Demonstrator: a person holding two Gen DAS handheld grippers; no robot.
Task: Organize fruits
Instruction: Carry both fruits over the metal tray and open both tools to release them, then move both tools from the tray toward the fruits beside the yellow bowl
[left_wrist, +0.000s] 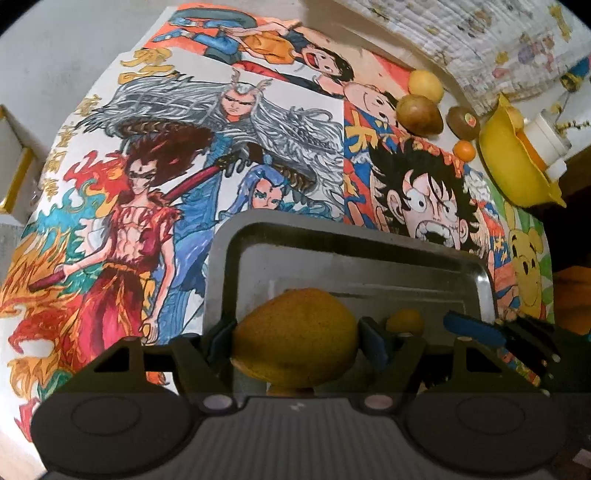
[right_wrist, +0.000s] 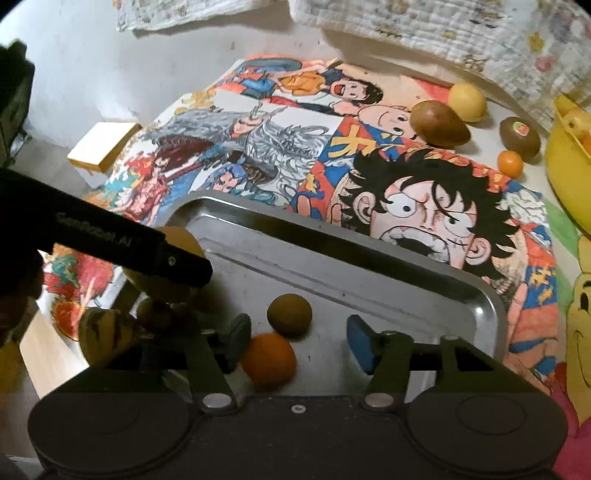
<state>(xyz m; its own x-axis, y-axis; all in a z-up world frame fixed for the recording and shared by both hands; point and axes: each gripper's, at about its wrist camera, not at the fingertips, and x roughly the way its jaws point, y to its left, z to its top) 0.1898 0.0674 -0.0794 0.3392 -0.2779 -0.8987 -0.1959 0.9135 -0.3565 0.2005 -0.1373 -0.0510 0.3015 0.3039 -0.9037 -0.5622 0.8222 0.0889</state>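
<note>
Fruits-wise, big yellow mango squeezed in left tongs over steel tray, right tongs spread open, small orange lower middle between them, loose

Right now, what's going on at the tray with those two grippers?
A person is sorting fruit into the metal tray with two handheld grippers. The left gripper holds a large yellow mango over the tray. The right gripper is open above a small orange, with a round brown fruit beside it. A lemon, a second mango, a kiwi and a tangerine still wait on the table.
</note>
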